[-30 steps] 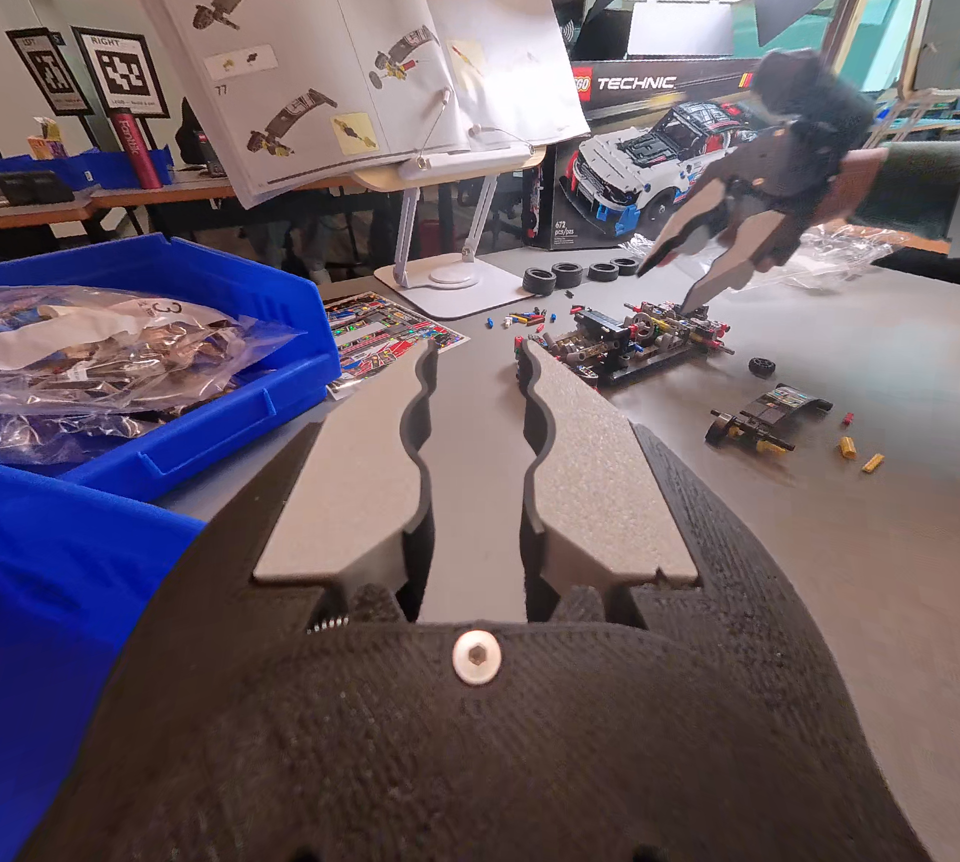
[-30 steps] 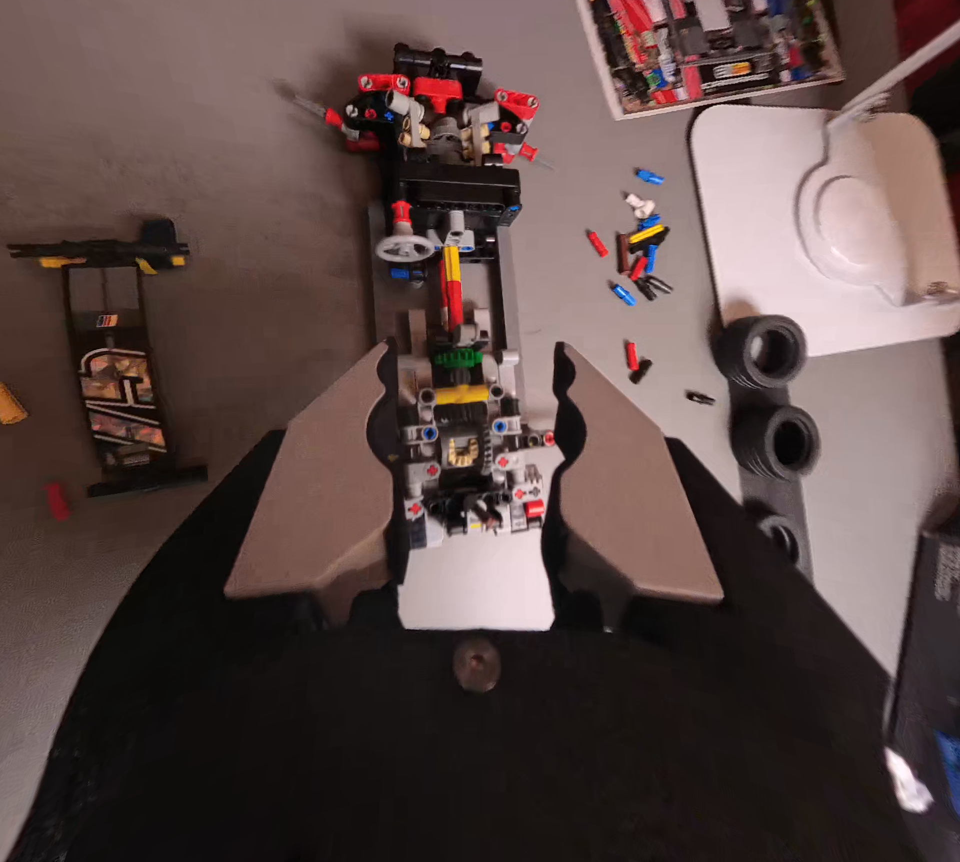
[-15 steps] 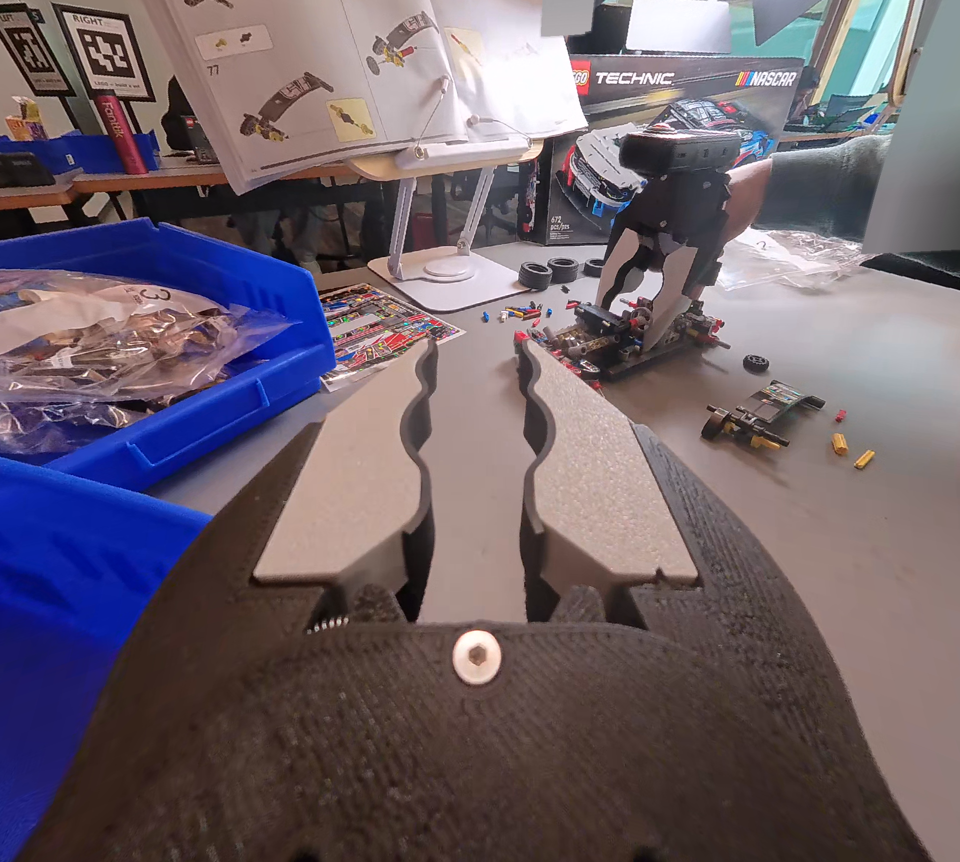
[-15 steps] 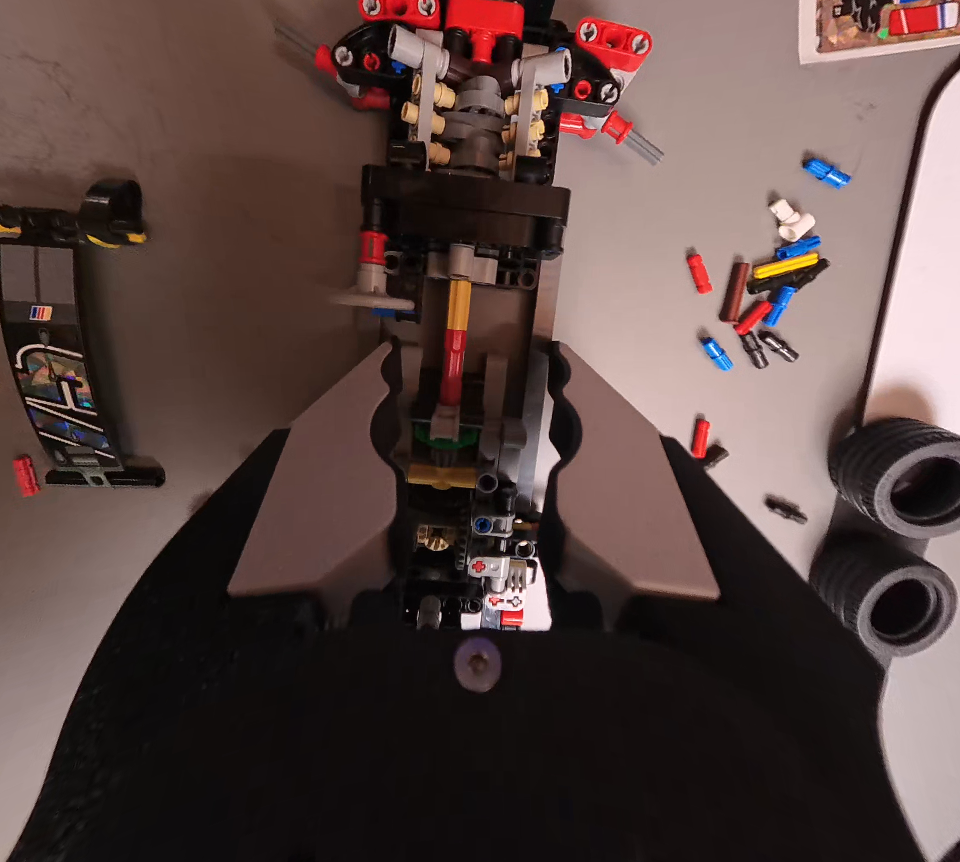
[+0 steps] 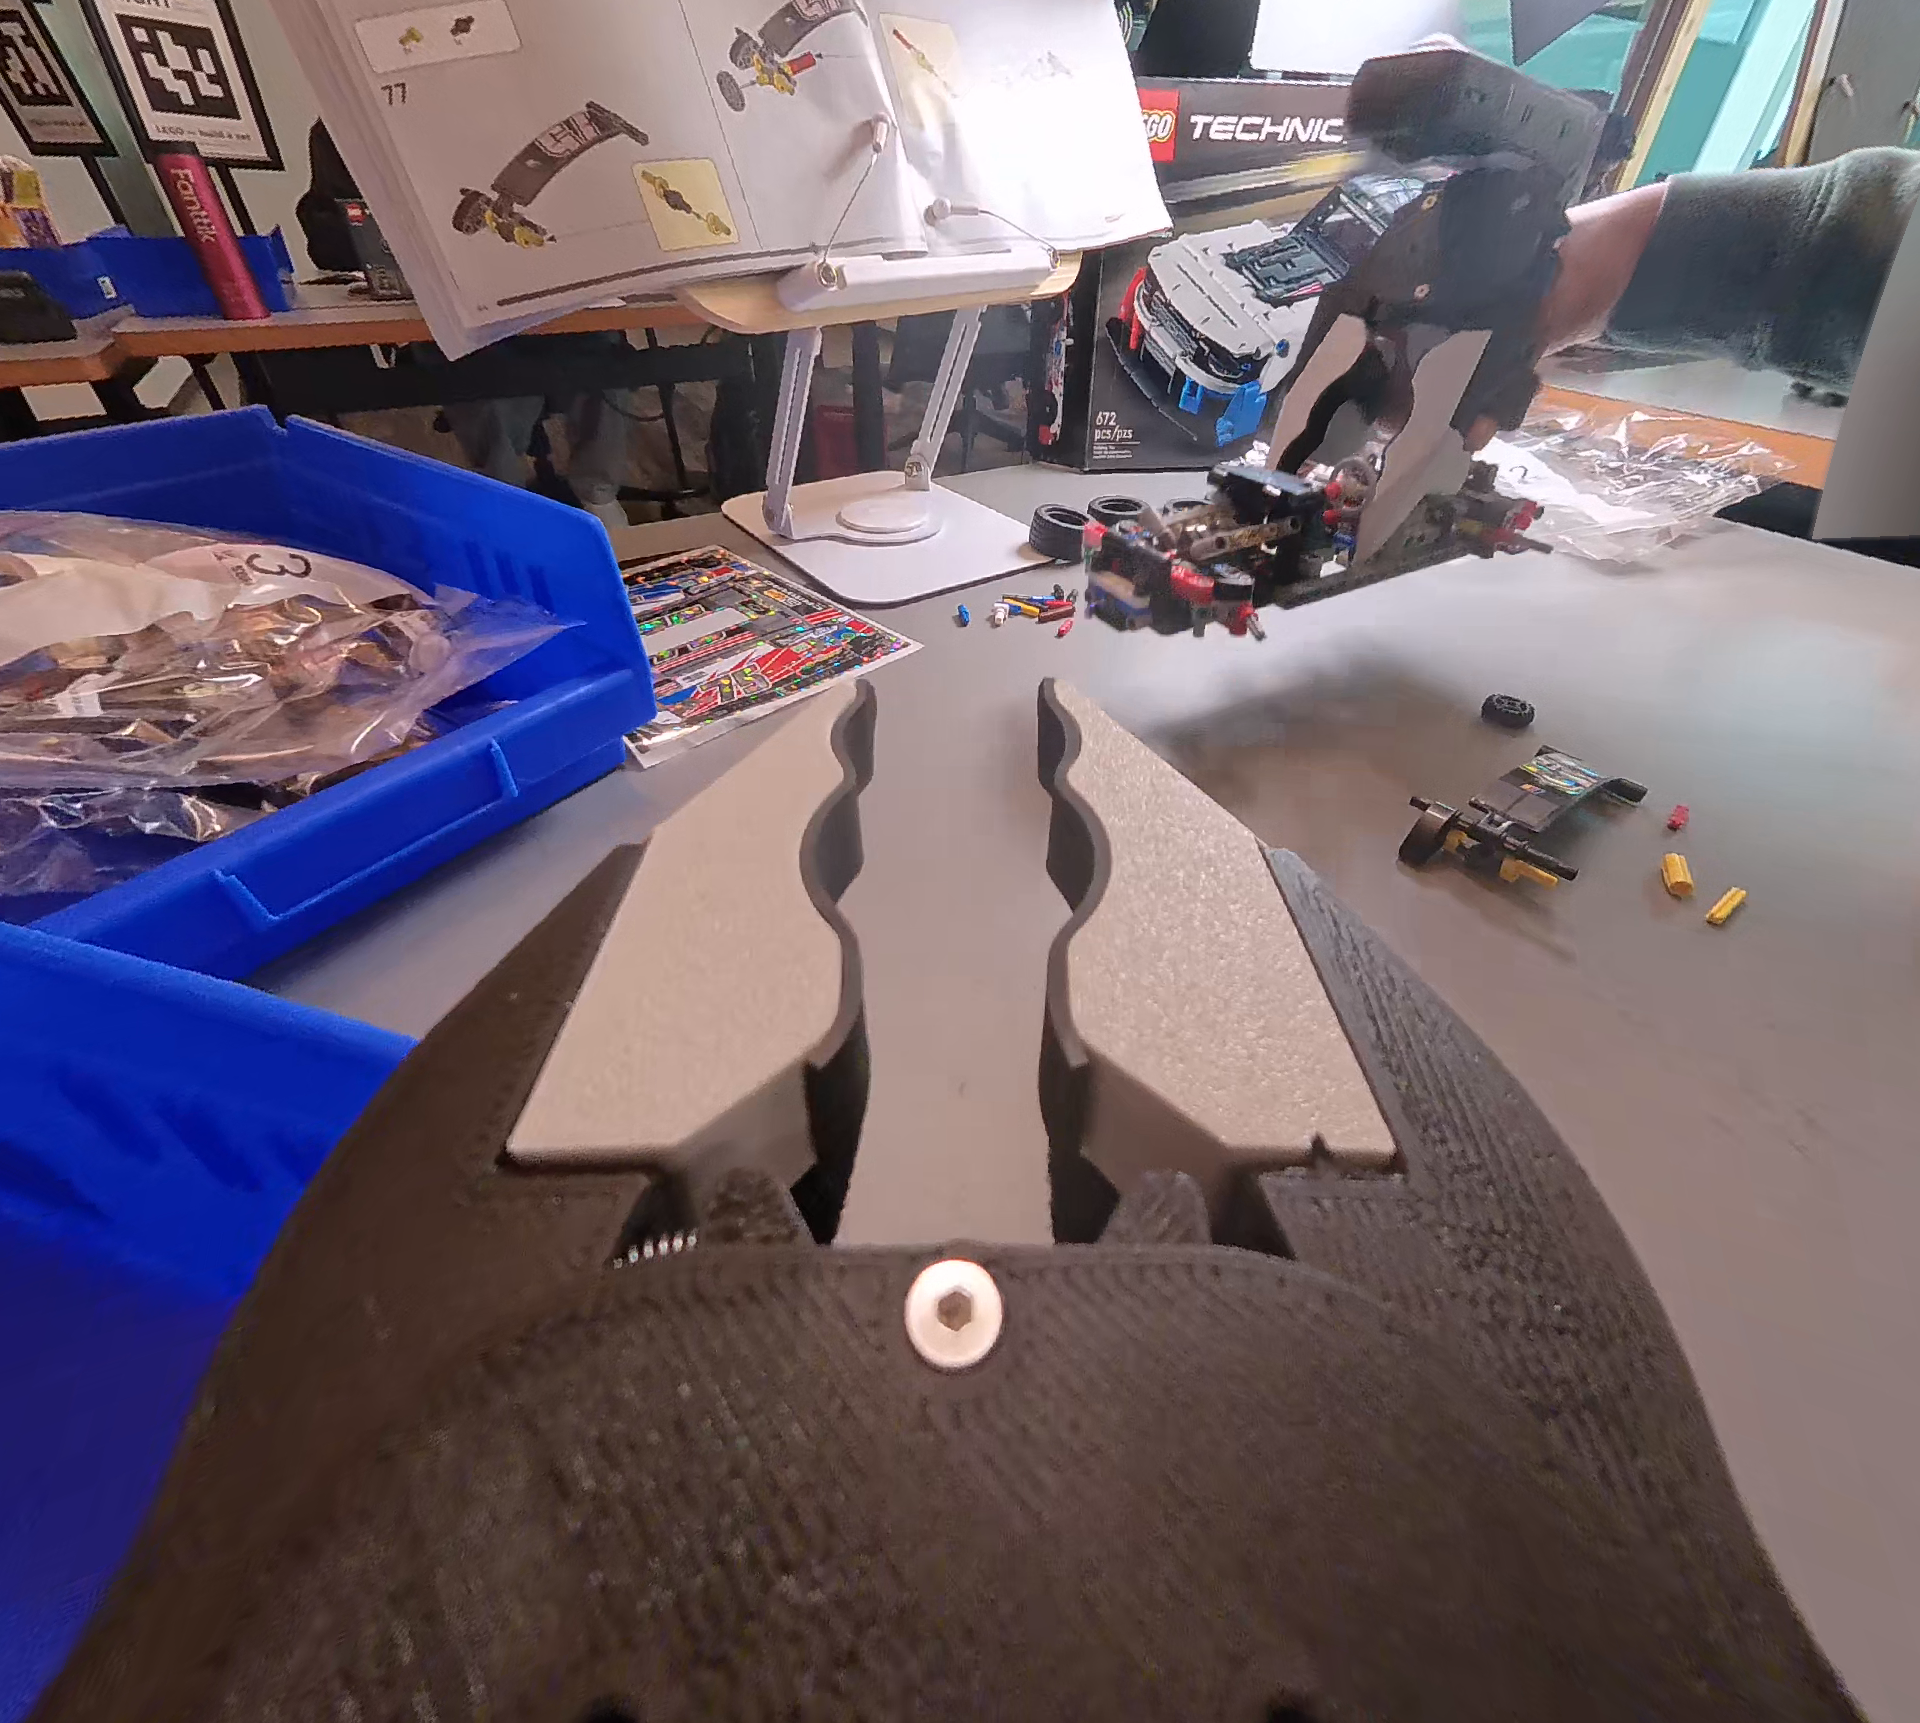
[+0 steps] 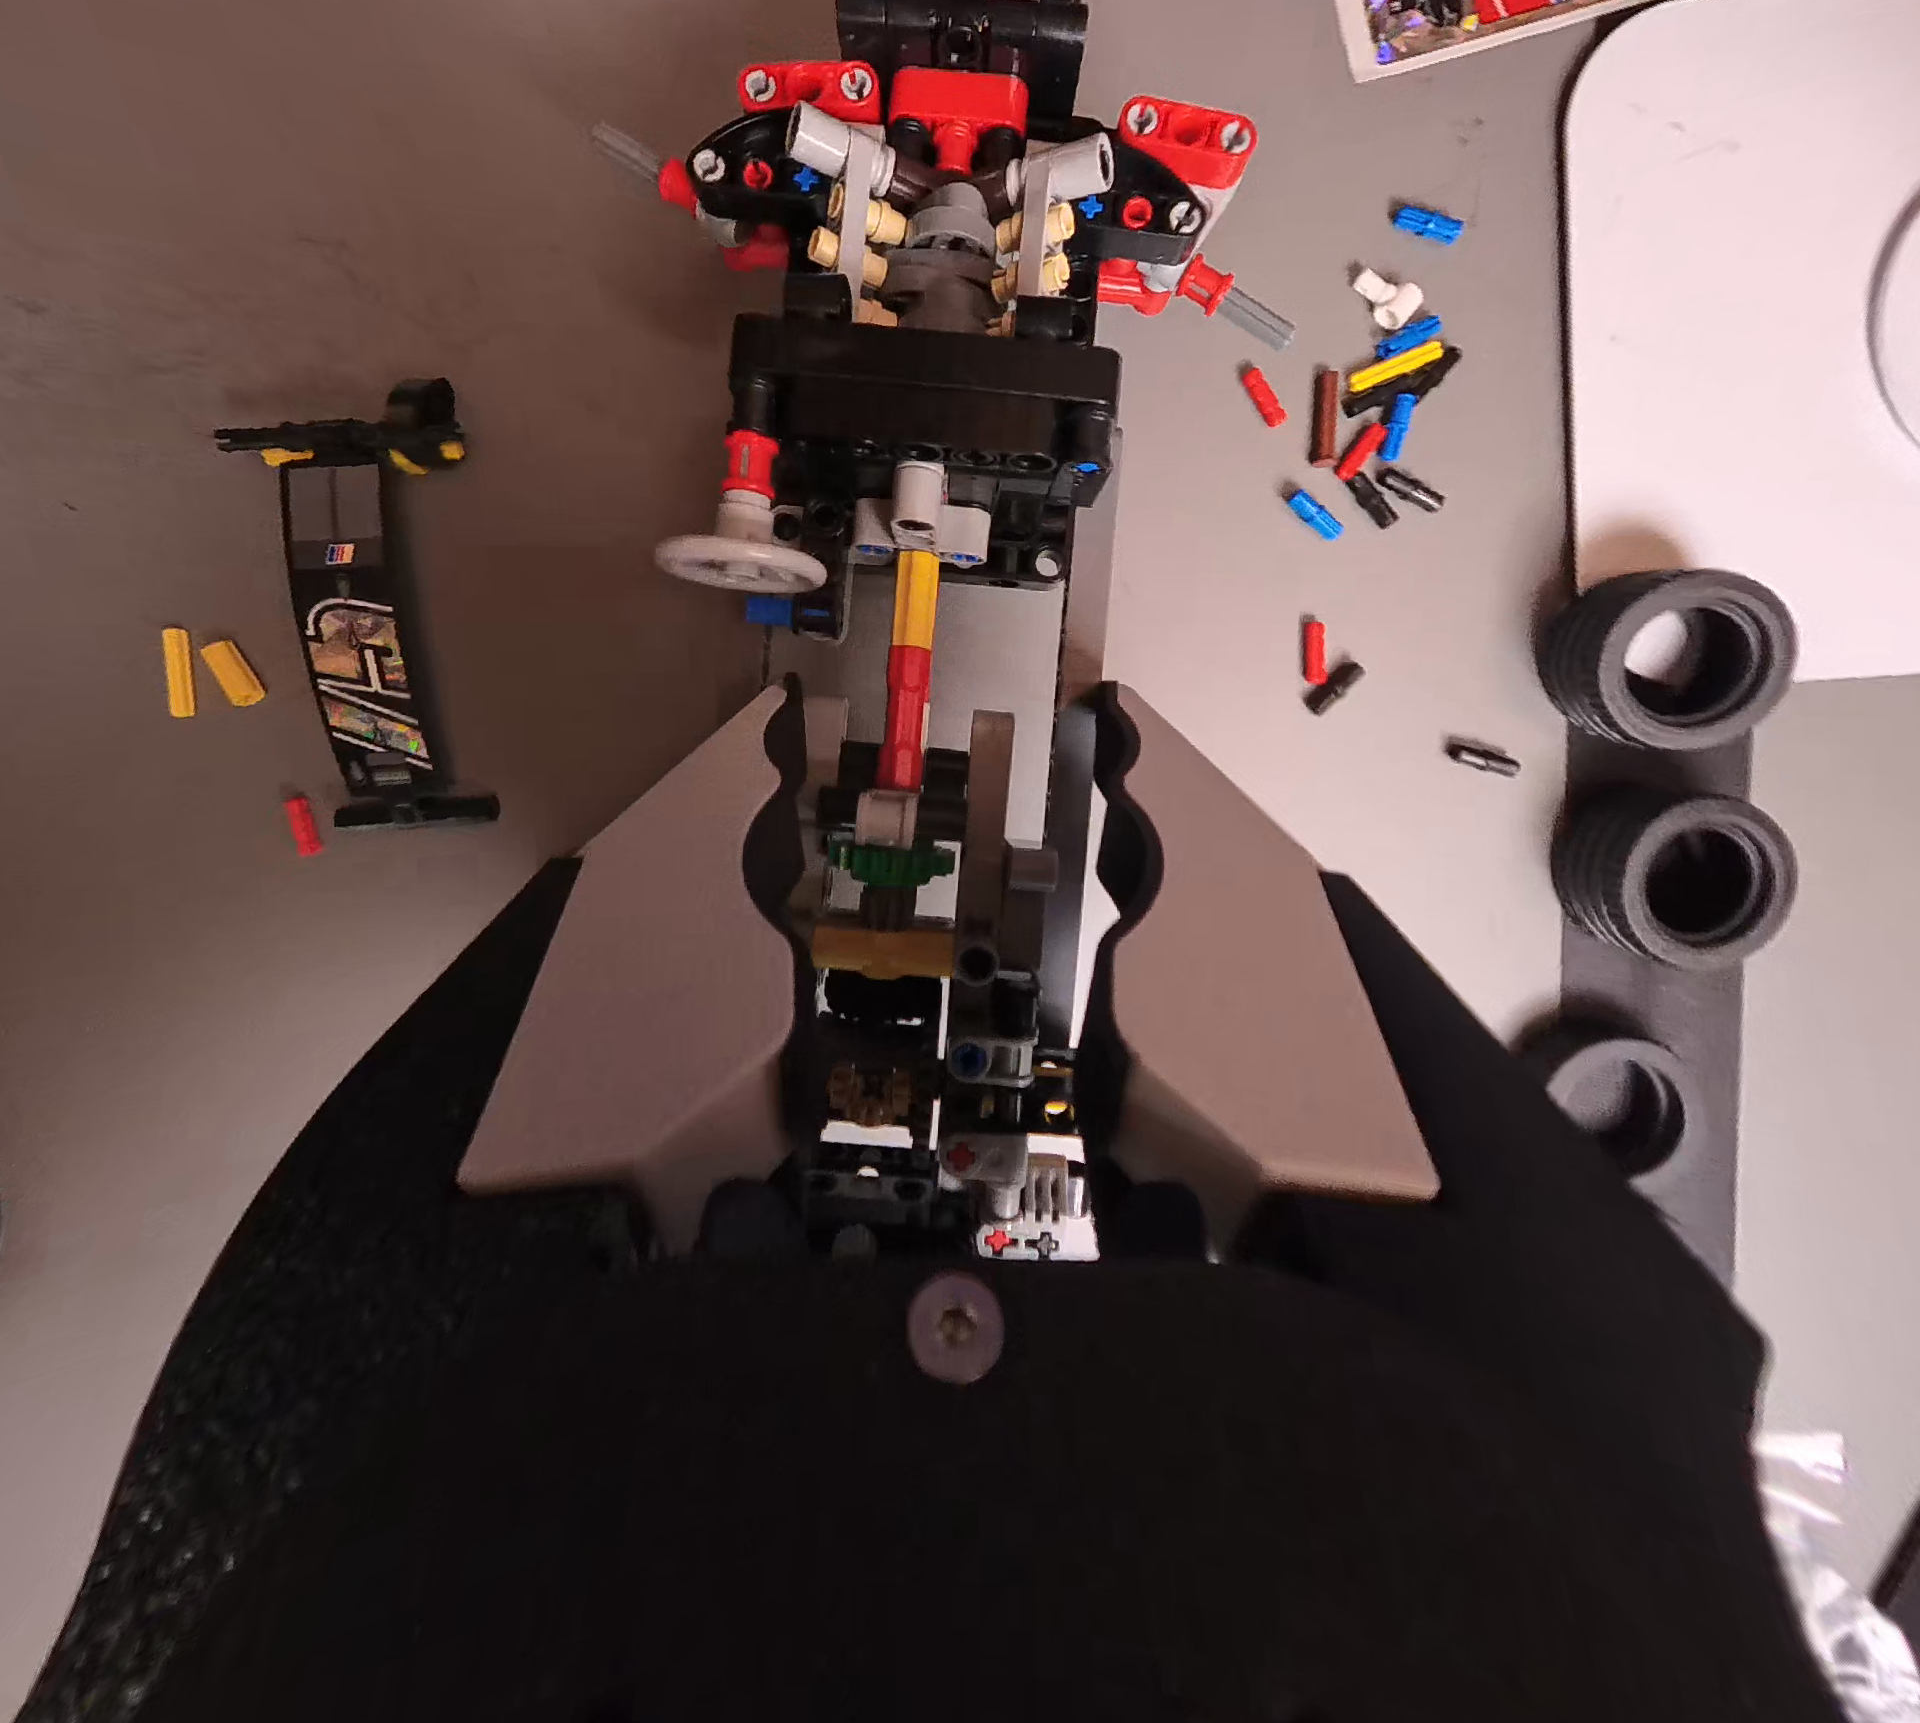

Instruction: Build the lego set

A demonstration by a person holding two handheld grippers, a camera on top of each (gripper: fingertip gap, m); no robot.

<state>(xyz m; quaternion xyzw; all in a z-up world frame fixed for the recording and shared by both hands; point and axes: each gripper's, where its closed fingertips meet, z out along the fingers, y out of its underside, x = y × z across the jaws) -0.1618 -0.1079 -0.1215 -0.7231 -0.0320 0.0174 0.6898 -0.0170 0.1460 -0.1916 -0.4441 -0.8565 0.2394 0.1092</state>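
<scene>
The part-built car chassis (image 6: 935, 385), black with red, grey and yellow parts, hangs above the grey table with its shadow below; it also shows in the left wrist view (image 5: 1195, 561). My right gripper (image 6: 948, 707) is shut on the chassis's rear half, one finger on each side, and shows from afar in the left wrist view (image 5: 1351, 468). My left gripper (image 5: 951, 707) is open and empty, low over the table, pointing toward the chassis. A black stickered side panel (image 6: 358, 634) lies flat to the chassis's left, also in the left wrist view (image 5: 1527, 800).
Loose pins (image 6: 1371, 416), yellow pins (image 6: 208, 671), black tyres (image 6: 1673, 665), a sticker sheet (image 5: 748, 645) and the white book stand base (image 5: 883, 530) lie nearby. Blue bins (image 5: 364, 800) with parts bags stand at left. The set's box (image 5: 1195, 302) and a plastic bag (image 5: 1642, 468) are behind. The grippers' ends are close to 30 cm from one another.
My right gripper came down over the chassis, closed on its rear half and lifted it off the table. My left gripper stayed open and about in place.
</scene>
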